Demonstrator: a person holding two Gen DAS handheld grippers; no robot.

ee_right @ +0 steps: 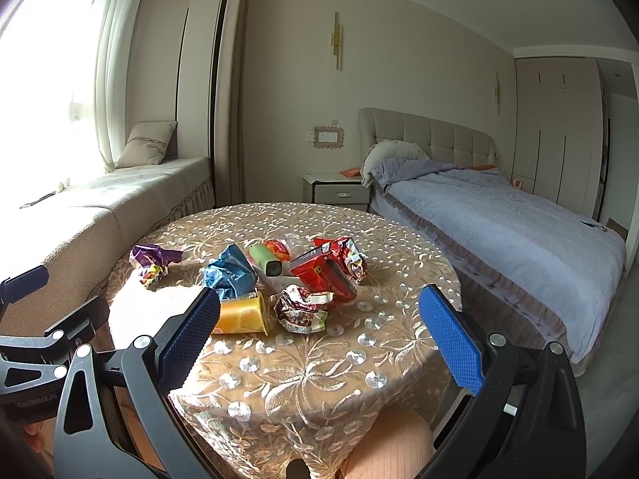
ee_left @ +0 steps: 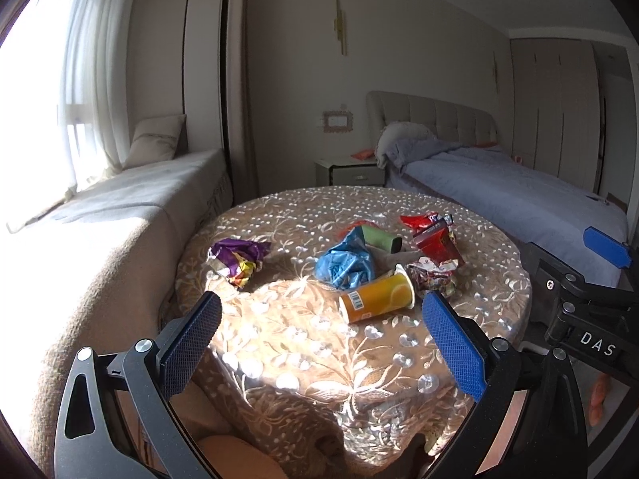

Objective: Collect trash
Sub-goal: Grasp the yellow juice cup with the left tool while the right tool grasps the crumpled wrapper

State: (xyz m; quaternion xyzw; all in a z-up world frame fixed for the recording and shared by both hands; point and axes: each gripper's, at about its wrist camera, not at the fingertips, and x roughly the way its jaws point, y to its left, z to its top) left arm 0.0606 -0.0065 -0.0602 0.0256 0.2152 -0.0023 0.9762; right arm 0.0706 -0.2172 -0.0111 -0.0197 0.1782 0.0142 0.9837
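Trash is lying clustered mid-counter (ee_left: 279, 343): orange cup (ee_left: 377, 297) tipped over nearest me, blue bag (ee_left: 345, 259) at its twelve o'clock, purple wrapper (ee_left: 237, 257) off at ten. I'm holding left gripper (ee_left: 321, 321) and right gripper (ee_right: 319, 319) short of the pile, jaws apart, empty. Crinkly wrappers may be slipping; the cup could roll off.

Both tools (ee_left: 321, 315) (ee_right: 319, 315) gaping, empty
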